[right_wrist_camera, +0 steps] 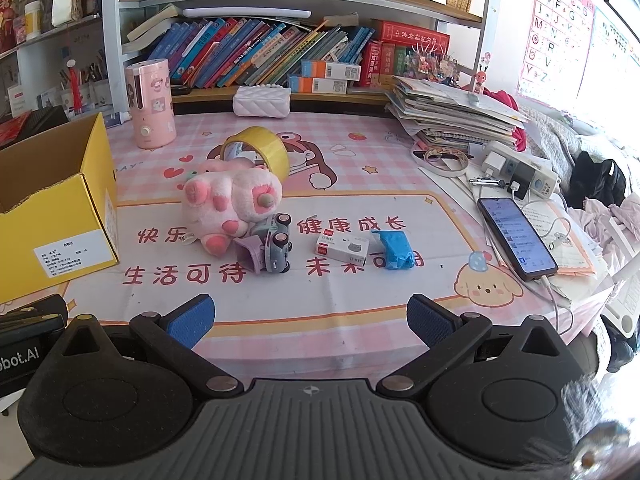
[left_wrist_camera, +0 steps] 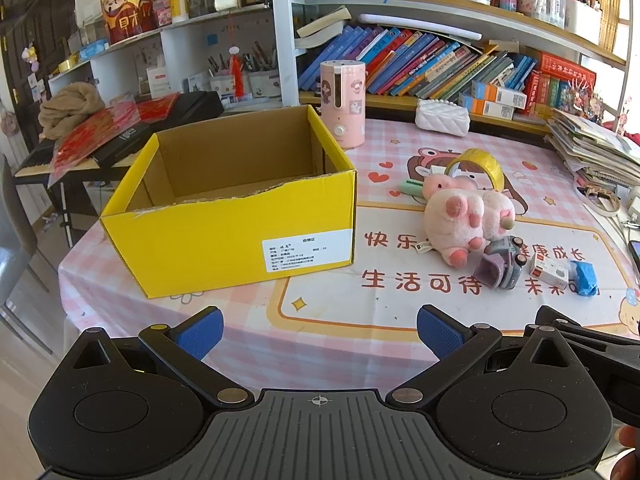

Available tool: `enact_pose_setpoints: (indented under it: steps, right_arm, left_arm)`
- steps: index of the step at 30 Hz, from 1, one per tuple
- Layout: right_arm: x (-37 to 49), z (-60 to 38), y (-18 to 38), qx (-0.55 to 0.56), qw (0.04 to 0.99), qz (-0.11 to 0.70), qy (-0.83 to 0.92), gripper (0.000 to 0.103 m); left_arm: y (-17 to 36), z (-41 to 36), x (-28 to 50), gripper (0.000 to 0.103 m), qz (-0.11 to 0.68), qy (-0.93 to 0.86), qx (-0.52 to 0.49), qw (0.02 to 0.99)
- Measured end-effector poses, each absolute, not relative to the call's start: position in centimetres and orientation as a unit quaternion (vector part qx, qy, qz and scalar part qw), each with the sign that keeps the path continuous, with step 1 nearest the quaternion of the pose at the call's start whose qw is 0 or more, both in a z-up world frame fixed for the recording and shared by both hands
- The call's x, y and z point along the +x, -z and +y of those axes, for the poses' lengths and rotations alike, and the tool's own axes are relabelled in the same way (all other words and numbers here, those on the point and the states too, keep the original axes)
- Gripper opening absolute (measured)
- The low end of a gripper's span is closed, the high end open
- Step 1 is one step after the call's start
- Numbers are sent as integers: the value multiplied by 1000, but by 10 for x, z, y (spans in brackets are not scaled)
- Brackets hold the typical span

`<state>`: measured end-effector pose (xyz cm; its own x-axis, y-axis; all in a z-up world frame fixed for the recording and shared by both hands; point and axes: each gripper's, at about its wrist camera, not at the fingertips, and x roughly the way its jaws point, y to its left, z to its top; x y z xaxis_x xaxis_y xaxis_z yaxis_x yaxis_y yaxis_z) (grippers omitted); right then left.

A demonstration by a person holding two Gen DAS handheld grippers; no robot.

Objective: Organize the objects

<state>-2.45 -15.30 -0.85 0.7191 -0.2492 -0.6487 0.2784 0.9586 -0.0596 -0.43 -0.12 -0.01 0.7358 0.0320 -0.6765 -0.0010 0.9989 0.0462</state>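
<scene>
An open yellow cardboard box [left_wrist_camera: 228, 236] [right_wrist_camera: 52, 216] stands on the left of the pink tablecloth, nothing visible inside. To its right lie a pink plush pig [left_wrist_camera: 464, 212] [right_wrist_camera: 228, 204], a grey and purple toy truck [left_wrist_camera: 502, 264] [right_wrist_camera: 272, 248], a small white box [left_wrist_camera: 549, 273] [right_wrist_camera: 342, 249], a blue wrapped object [left_wrist_camera: 585, 277] [right_wrist_camera: 394, 250] and a yellow tape roll [left_wrist_camera: 478, 166] [right_wrist_camera: 260, 150]. My left gripper [left_wrist_camera: 319, 336] hangs open above the near table edge, in front of the box. My right gripper [right_wrist_camera: 310, 326] is open too, short of the truck.
A pink cylindrical appliance [right_wrist_camera: 150, 104] and a white quilted pouch [right_wrist_camera: 262, 100] sit at the back. A paper stack [right_wrist_camera: 452, 114], power strip [right_wrist_camera: 520, 168] and a phone on a cable [right_wrist_camera: 516, 236] crowd the right side. Bookshelves [right_wrist_camera: 280, 52] rise behind the table.
</scene>
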Motion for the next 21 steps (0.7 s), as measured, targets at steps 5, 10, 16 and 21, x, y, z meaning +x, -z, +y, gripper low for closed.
enact_pose_setpoints:
  steps: [5,10,16,21]
  right_arm:
    - [-24,-153,9,21,927,347,142,103]
    - [-24,-153,9,21,927,347,142,103]
    - [-23,-153,10,21,927,347,142,103]
    - [-22,-153,10,21,927,347,142,103]
  left_arm:
    - [0,-1,-4,103,364,-9,21,931]
    - [0,-1,-4,103,364,-10,21,931]
    - [0,-1,-4,103,364,-9,21,931]
    - [0,0,-4,103,365,-9,20,931]
